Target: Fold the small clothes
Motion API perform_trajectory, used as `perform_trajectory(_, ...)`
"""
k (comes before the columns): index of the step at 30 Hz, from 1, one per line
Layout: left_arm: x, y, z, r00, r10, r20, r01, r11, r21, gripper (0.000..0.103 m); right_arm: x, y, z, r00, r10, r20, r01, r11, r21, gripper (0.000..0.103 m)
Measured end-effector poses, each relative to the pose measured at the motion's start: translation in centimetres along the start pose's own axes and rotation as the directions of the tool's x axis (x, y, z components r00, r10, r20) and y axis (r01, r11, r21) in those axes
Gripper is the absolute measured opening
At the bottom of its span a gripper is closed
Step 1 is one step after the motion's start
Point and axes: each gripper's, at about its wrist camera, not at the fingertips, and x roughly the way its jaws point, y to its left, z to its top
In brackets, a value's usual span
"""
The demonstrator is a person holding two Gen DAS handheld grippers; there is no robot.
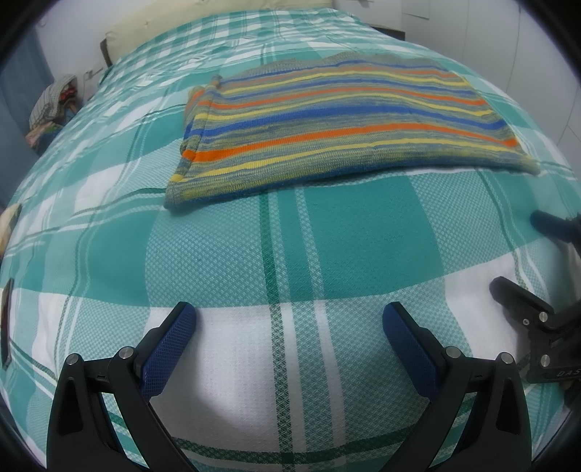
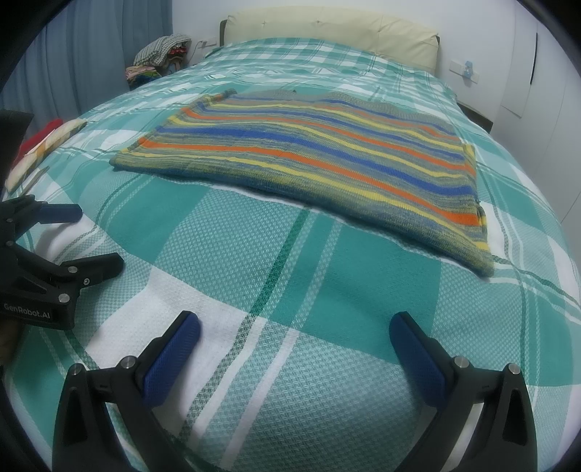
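Observation:
A striped knit garment [image 1: 337,123] in blue, orange, yellow and grey lies flat on the bed, with its left side folded over. It also shows in the right wrist view [image 2: 316,159]. My left gripper [image 1: 288,319] is open and empty, hovering over the bedspread short of the garment's near edge. My right gripper [image 2: 294,328] is open and empty, also short of the near edge. The right gripper shows at the right edge of the left wrist view [image 1: 523,254]. The left gripper shows at the left edge of the right wrist view [image 2: 90,236].
The bed has a teal and white plaid bedspread [image 2: 254,254] and a cream headboard [image 2: 326,25]. A pile of clothes [image 2: 159,54] sits beside the bed at the back left. Folded items [image 2: 43,149] lie on the bed's left edge. Blue curtains [image 2: 90,47] hang behind.

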Motion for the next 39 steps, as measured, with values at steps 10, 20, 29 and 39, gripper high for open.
perform_trajectory(10, -4.7, -1.8, 0.2, 0.986, -0.058, 0.155, 0.038, 0.991, 0.128, 0.102, -3.9, -2.2, 2.2, 0.998, 0.053, -0.041, -0.053, 0.998, -0.015, 0.101)
perform_trajectory(20, -3.2, -15.3, 8.0, 0.934, -0.31, 0.177, 0.202, 0.868, 0.453, 0.1, -0.5, -21.9, 11.8, 0.991, 0.132, 0.023, -0.131, 0.926, 0.353, 0.099)
perform_trajectory(29, 2.2, -21.7, 12.1, 0.923, -0.354, 0.153, 0.232, 0.826, 0.515, 0.061, 10.2, -28.9, 14.1, 0.885, 0.46, 0.069, -0.418, 0.721, 0.552, 0.073)
perform_trajectory(39, -0.2, -12.9, 13.2, 0.874, -0.435, 0.218, 0.361, 0.88, 0.308, 0.002, 9.3, -25.8, 18.9, 0.89, 0.454, 0.041, -0.416, 0.772, 0.481, 0.01)
